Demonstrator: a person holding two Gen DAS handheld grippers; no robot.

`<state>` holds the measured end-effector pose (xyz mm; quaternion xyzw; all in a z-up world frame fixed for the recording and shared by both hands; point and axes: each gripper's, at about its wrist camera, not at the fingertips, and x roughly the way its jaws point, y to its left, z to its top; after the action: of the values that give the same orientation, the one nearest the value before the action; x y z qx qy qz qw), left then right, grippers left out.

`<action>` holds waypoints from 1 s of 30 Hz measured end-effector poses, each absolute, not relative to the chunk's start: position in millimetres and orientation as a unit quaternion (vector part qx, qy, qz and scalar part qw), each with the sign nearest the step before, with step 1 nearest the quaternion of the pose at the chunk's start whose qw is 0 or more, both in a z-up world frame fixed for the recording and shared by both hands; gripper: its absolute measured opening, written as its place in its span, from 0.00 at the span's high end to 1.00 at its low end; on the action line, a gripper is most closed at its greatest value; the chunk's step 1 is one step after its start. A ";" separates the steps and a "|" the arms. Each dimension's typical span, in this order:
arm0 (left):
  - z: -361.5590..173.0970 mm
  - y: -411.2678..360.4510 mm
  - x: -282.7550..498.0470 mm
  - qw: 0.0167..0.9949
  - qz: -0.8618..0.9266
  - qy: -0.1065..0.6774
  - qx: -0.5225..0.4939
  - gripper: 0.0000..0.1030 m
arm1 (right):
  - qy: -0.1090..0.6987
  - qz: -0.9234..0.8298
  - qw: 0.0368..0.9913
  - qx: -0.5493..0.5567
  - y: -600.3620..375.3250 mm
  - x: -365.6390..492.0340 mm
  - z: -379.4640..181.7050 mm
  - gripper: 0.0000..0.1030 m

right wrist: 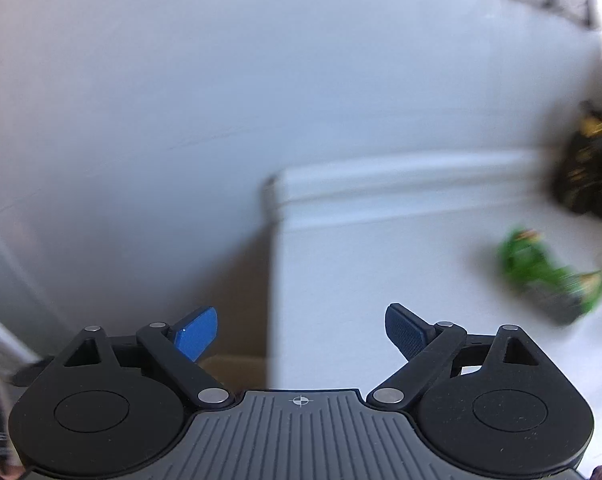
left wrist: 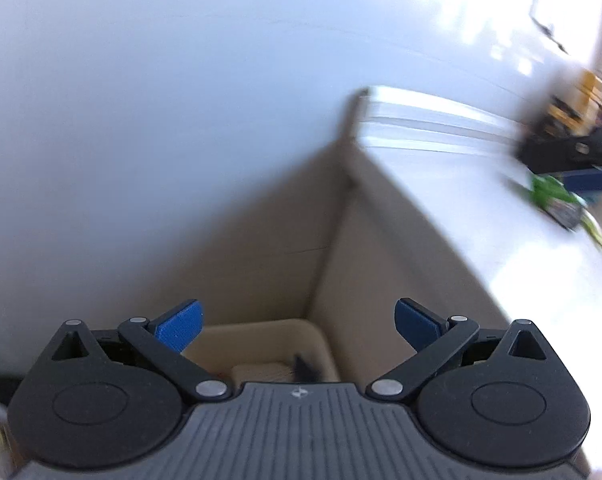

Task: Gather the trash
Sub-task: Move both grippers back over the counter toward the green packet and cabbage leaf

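Both grippers are hanging wide open, gripping nothing. The left gripper (left wrist: 299,326) is pointing down beside the white table (left wrist: 441,184) toward a beige bin (left wrist: 261,340). The right gripper (right wrist: 301,332) is hovering at the table's edge; a blurred green wrapper (right wrist: 541,276) is lying well off to its right, near a dark yellow-marked object (right wrist: 589,164).

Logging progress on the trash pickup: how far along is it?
Done: cannot tell; the bin below shows little. In hand: nothing, left gripper and right gripper are both open and empty. Left: the green wrapper lies on the white counter.
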<state>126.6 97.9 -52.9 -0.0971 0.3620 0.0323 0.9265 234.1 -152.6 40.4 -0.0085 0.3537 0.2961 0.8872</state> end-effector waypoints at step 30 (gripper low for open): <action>-31.9 -49.9 301.0 0.887 -0.172 0.384 -0.190 0.14 | 0.318 0.132 0.914 0.217 -449.2 351.2 -43.3 0.25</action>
<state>301.0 -49.9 -31.9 -0.1896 0.3839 -0.1717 0.8872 351.2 -449.2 -43.3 0.2169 0.3176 0.1322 0.9136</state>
